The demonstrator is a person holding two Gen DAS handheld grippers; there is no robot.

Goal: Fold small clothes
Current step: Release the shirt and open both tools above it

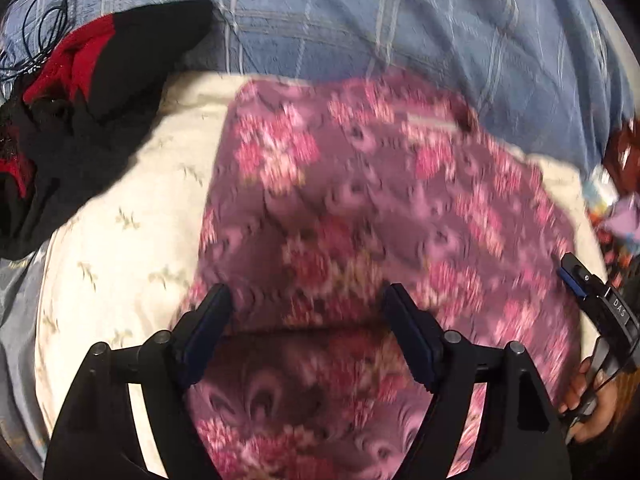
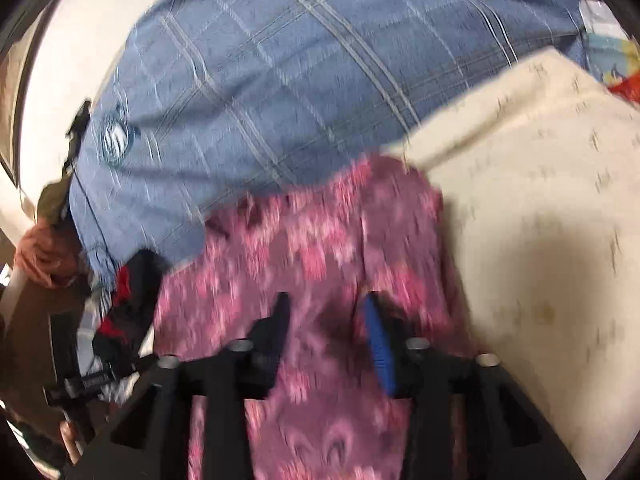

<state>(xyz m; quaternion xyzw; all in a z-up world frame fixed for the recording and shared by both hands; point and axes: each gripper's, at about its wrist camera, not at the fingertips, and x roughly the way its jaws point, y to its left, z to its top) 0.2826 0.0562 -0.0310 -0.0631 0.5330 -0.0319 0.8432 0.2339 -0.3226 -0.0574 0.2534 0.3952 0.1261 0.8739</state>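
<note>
Clearly the folding is only partly under way. From the left wrist, the pink floral garment (image 1: 360, 208) lies spread over a cream pillow (image 1: 120, 216), which rests on the blue checked bedsheet (image 1: 360, 32). A crease crosses the cloth just ahead of the left gripper (image 1: 306, 296), so one layer seems, by my reading, already turned over; the rest looks loose and not yet squared. The left gripper's jaws stand wide apart above the cloth's near part, with nothing caught between them. Motion blur hides the finer hems. At the pillow's left edge sits a heap of black and red clothing (image 1: 80, 92), partly over that edge, and a dark cable (image 1: 44, 20) loops on the sheet beyond it. At the far right edge of the pillow the other tool shows, held in a hand.

From the right wrist, the pink floral garment (image 2: 304, 248) runs from the camera toward the blue checked bedsheet (image 2: 280, 72), its far end touching the sheet, with the cream pillow (image 2: 540, 208) to the right. The right gripper (image 2: 326, 300) has its jaws apart with cloth lying between and under them; whether they are closing I cannot tell. The black and red clothing (image 2: 128, 304) lies near the garment's left edge and could snag a sideways fold. Further folds and that waiting heap appear left to do.
</note>
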